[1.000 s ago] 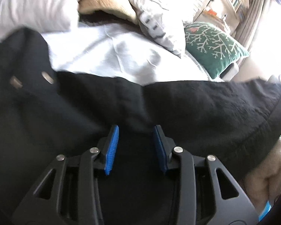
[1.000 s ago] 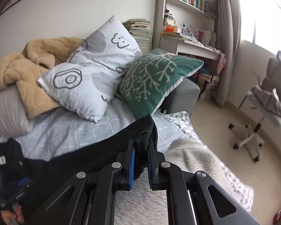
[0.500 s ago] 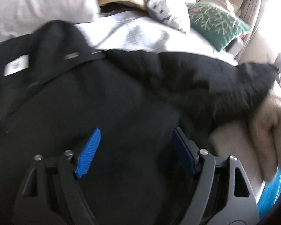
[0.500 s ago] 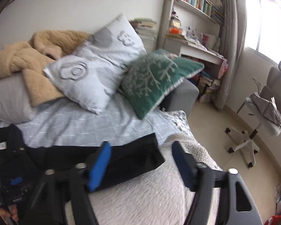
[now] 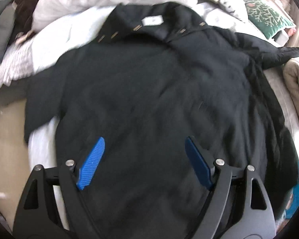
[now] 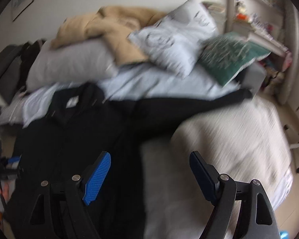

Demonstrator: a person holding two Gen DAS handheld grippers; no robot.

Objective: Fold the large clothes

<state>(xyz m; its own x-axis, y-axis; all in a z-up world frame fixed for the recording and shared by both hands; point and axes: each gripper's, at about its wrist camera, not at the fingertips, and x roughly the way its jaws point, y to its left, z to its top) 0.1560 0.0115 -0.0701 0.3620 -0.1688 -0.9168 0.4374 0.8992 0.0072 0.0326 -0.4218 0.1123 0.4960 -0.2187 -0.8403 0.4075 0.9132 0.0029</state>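
Both grippers, left [image 5: 144, 159] and right [image 6: 149, 171], gape empty over the black coat [image 5: 149, 91] (blurred, seemingly flat), its sleeve [image 6: 199, 105] stretching nearer the right.

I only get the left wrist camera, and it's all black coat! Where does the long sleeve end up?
Observer: In the right wrist view, the sleeve stretches out flat toward the green pillow.
Operator: Is the other grabber holding it?
Observer: No. The right gripper is wide open, with nothing between its fingers.
Operator: What's under that grabber?
Observer: Partly the black coat, partly a pale fuzzy blanket.
Operator: Anything piled by the pillows?
Observer: A tan fleece, heaped up.
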